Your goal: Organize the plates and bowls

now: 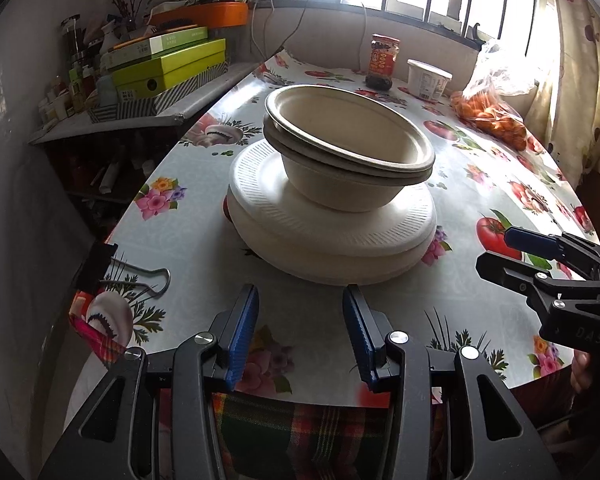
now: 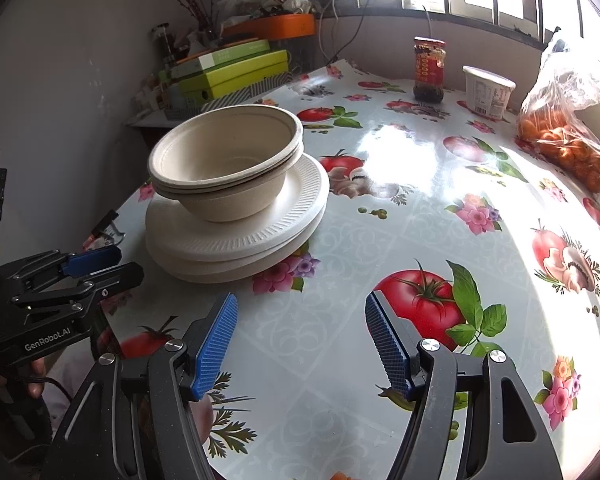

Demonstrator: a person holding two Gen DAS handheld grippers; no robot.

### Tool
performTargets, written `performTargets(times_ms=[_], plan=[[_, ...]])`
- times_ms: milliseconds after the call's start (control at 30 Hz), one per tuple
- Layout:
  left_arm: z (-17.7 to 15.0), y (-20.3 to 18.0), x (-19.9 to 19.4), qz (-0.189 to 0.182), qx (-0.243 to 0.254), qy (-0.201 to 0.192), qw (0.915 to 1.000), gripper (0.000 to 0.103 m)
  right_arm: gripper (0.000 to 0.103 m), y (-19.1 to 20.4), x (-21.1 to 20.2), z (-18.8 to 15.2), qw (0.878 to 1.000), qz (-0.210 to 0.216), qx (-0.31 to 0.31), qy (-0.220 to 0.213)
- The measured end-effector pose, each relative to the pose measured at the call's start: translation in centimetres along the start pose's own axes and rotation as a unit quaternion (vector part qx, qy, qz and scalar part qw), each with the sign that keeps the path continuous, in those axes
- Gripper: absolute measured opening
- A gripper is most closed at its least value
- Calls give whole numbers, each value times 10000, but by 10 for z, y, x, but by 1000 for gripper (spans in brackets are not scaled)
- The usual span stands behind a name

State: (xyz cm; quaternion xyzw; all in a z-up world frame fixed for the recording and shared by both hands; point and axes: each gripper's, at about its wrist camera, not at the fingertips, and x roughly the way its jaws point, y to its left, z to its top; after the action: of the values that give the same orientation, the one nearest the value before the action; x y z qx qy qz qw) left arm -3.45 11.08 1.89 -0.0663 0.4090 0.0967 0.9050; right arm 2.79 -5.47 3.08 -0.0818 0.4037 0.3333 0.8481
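Note:
Two nested beige bowls (image 1: 348, 148) (image 2: 224, 160) sit on a stack of white ribbed plates (image 1: 332, 236) (image 2: 240, 240) on the flowered tablecloth (image 1: 460, 208). My left gripper (image 1: 301, 292) is open just short of the plates' near rim, with nothing between its blue pads. My right gripper (image 2: 302, 300) is open over bare cloth to the right of the stack, and it holds nothing. Each gripper shows in the other's view: the right gripper (image 1: 500, 250) at the right edge, the left gripper (image 2: 128, 263) at the left edge beside the plates.
At the table's far end stand a red-labelled jar (image 1: 384, 62), a white tub (image 1: 428, 78) and a plastic bag of oranges (image 1: 488, 116). A black binder clip (image 1: 112, 268) grips the cloth at the left table edge. Green boxes (image 1: 168, 68) fill a shelf on the left.

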Motion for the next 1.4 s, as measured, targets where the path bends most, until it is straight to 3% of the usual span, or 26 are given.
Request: performTargets(times_ms=[767,1200,1400], plan=[[-13,-18,15,190,-6,262,9995,45,68,-4,11,-17,9993,-257,60,283],[-14,-18,16,248,-109,234,9994,45,83,3,12,-23,9983,-496,-75,312],[-14,-18,16,259,-141,237,9993,45,84,5,14,-24,9974,-628,-132,321]])
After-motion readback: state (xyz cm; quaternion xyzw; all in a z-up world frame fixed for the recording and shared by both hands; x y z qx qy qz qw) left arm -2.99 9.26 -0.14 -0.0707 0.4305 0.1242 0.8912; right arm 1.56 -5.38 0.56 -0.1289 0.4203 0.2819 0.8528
